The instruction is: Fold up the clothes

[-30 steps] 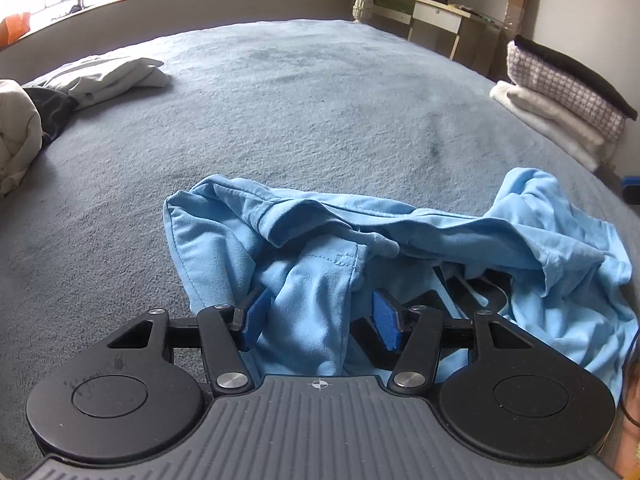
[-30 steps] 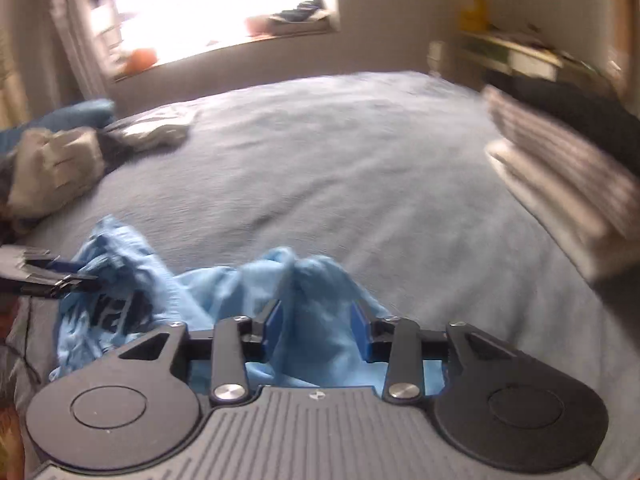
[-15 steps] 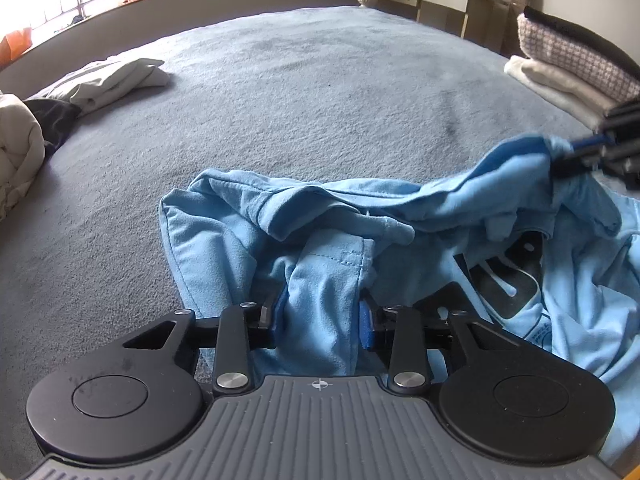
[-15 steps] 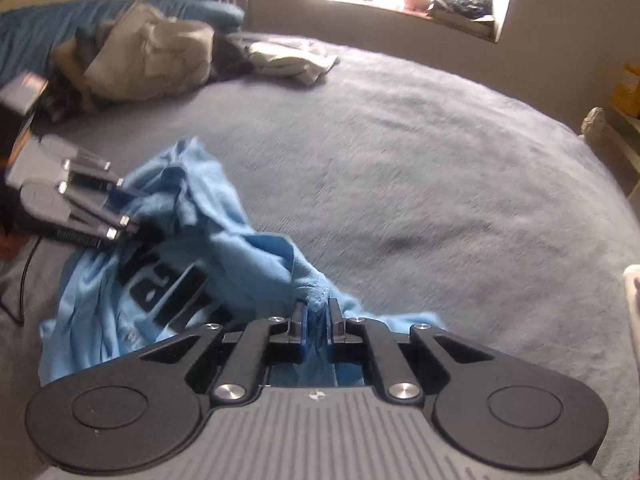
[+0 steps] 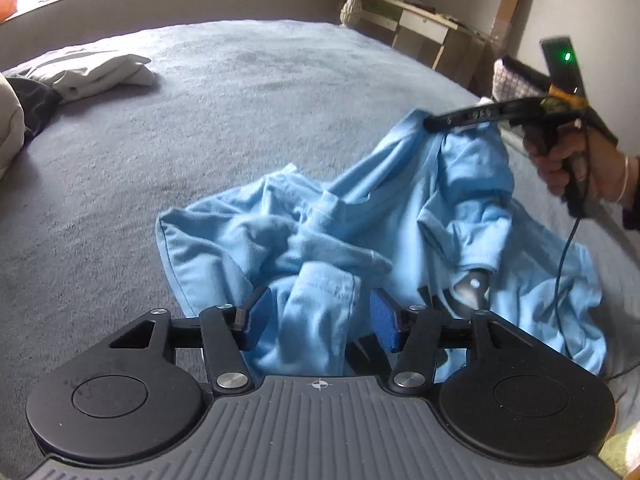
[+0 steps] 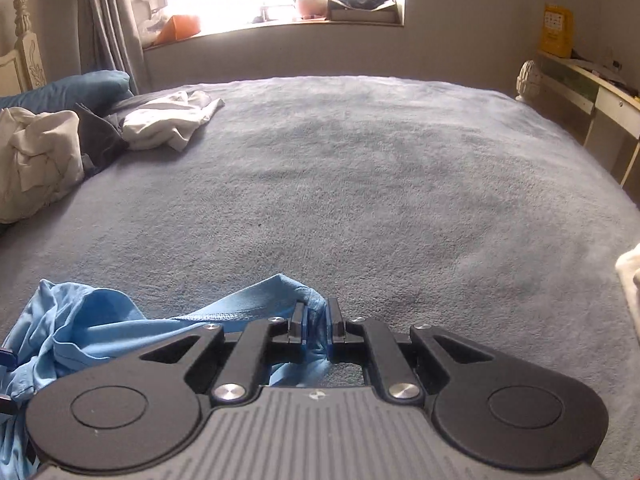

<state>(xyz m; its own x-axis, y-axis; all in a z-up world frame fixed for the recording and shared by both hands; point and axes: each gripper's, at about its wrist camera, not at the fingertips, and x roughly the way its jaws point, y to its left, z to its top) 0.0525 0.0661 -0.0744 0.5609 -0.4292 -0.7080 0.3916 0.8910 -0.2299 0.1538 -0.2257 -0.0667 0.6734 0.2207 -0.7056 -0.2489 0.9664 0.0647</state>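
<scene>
Your light blue T-shirt lies crumpled on the grey bedspread, at the near edge of the bed, with a dark print partly showing among the folds at its right. Your left gripper points down at the near part of the shirt; its jaws are opening, the blue pads stand apart, and a fold of the shirt sits between them without either pad pressing on it. Your right gripper is clamped narrow on a bunched bit of the shirt's edge, cloth squeezed between both pads. In the left wrist view that same gripper shows at the right, its black fingers pinching the shirt's hem and lifting it off the bedspread, so the cloth hangs down from the tips in a drape. Your right hand wraps the handle, bracelet on the wrist, a cable trailing down over the shirt. Far left on the bed: a white garment lying loose, a dark one just beside it, and a cream bundle at the left edge. A blue pillow lies behind them. Folded stack at the far right, partly hidden by the gripper. Desk stands past the bed's right side, window sill along the far wall with clutter on it.
</scene>
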